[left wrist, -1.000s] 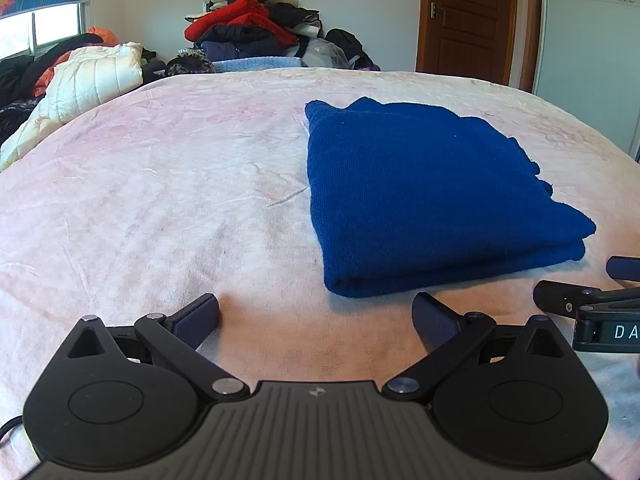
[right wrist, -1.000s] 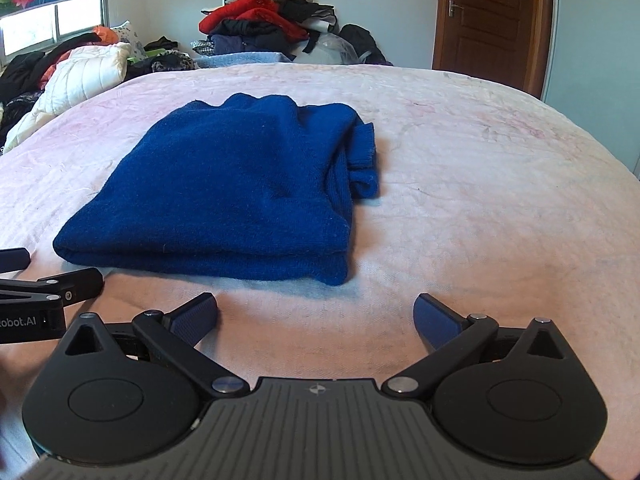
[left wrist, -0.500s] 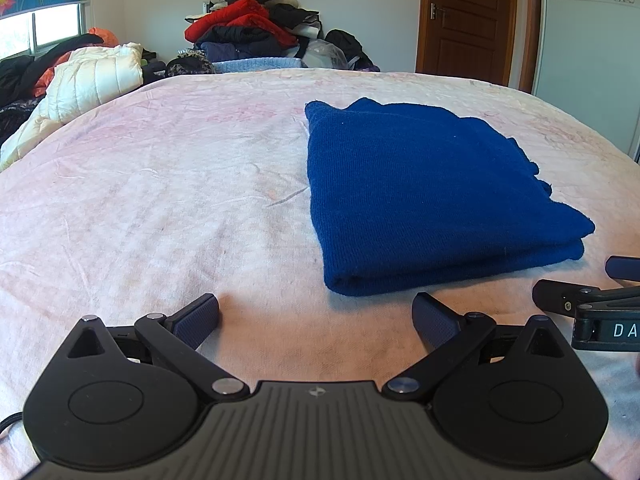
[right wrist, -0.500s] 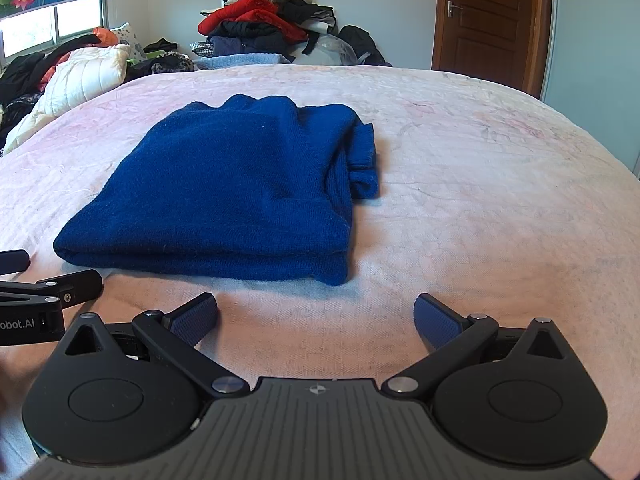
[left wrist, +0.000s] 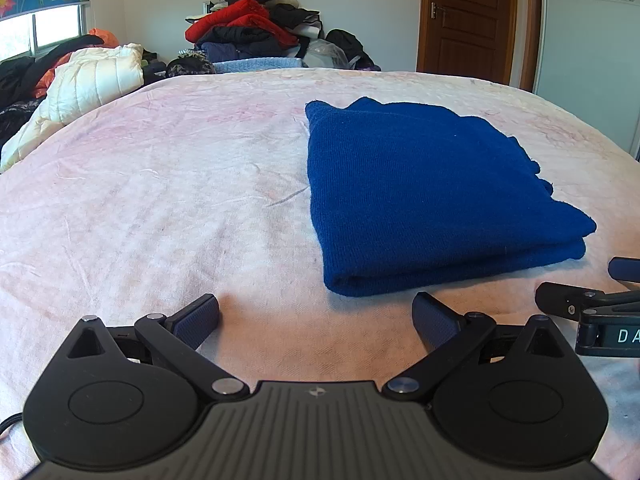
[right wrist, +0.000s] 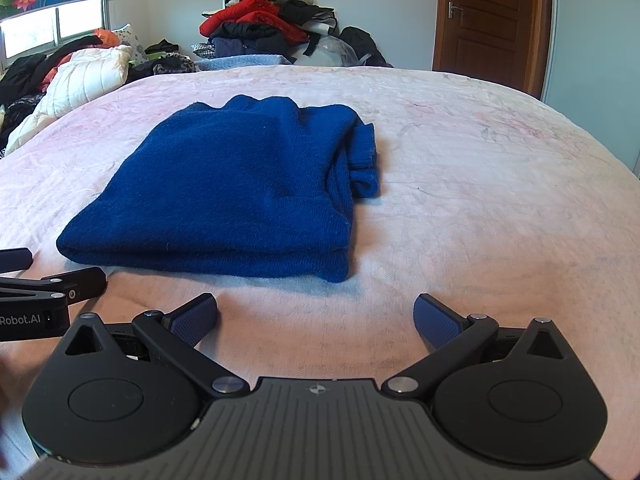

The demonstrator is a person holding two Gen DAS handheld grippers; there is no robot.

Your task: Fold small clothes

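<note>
Leftmost, a white quilted duvet (left wrist: 96, 76) slumped at bed's edge, a clothes heap (left wrist: 256, 32) behind. Nearer, left gripper (left wrist: 316, 320) low over the pink bedspread (left wrist: 160, 208), jaws spread wide, empty. Just ahead and rightward, blue knit sweater (left wrist: 432, 200) lying mid-bed, already doubled into a flat rectangle, fold rounded along the near edge, a cuff poking out on the right side. Soft, light, limp by the look; likely to sag and slide open if lifted by one layer. Best pinched through all layers at the near corners, one corner each. Rightmost, right gripper (right wrist: 316, 316) likewise wide apart, holding nothing, just short of the sweater.
</note>
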